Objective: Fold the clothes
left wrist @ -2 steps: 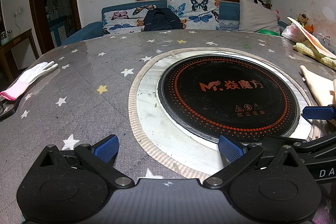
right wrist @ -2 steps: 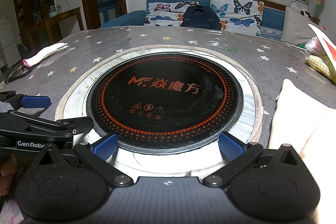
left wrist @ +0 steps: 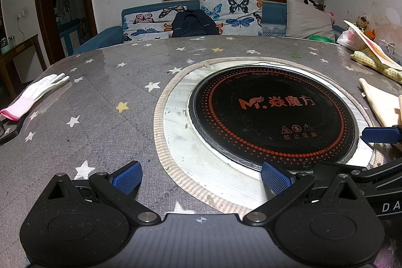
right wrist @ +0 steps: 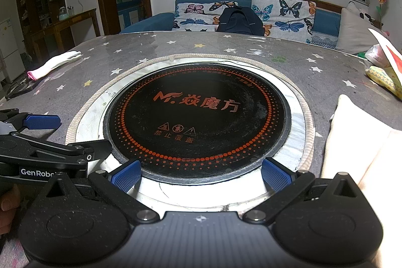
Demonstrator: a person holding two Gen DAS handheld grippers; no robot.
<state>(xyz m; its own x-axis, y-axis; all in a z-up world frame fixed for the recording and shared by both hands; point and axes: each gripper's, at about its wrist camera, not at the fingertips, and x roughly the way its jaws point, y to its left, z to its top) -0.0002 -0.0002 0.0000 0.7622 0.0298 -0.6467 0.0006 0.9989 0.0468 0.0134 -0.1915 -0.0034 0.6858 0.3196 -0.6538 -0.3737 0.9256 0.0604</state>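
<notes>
A cream-coloured folded cloth [right wrist: 359,140] lies on the grey star-patterned table [right wrist: 289,62] at the right; its edge [left wrist: 382,102] also shows in the left wrist view. My left gripper [left wrist: 201,177] hovers open over the near rim of the round black cooktop [left wrist: 271,114], nothing between its blue pads. My right gripper [right wrist: 201,175] is open too, over the cooktop's [right wrist: 196,117] near edge, left of the cloth. Each gripper appears in the other's view: the right one [left wrist: 382,135] at the far right, the left one [right wrist: 42,122] at the far left.
A white glove with a pink cuff [left wrist: 35,94] lies near the table's left edge. Yellow patterned cloth and papers [left wrist: 377,62] sit at the far right. A butterfly-print sofa with a dark bag [left wrist: 193,24] stands behind the table. A fingertip [right wrist: 7,202] shows at lower left.
</notes>
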